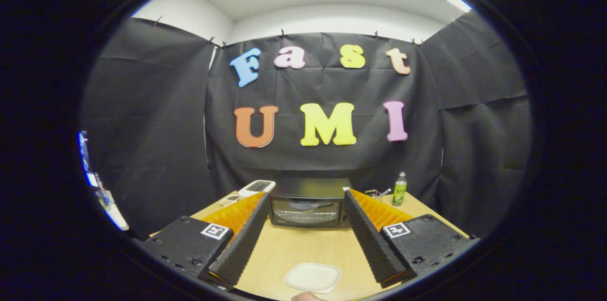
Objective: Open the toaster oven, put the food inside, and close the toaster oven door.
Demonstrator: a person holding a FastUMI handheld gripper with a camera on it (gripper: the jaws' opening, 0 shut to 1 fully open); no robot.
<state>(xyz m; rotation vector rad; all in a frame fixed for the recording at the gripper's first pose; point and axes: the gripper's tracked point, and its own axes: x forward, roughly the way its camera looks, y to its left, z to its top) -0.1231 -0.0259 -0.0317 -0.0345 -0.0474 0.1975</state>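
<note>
A black toaster oven (309,202) stands at the far side of the wooden table (303,249), its glass door closed. My gripper (306,196) is open, its two fingers spread wide with the oven framed beyond and between their tips. A white plate (313,277) lies on the table near me, between the finger bases. A small brownish piece, perhaps the food (308,296), peeks in just nearer than the plate; I cannot tell what it is.
A green bottle (400,189) stands to the right of the oven, with a small clear glass holding a utensil (377,193) beside it. A white device (256,187) lies left of the oven. Black cloth walls close in the table's back and sides.
</note>
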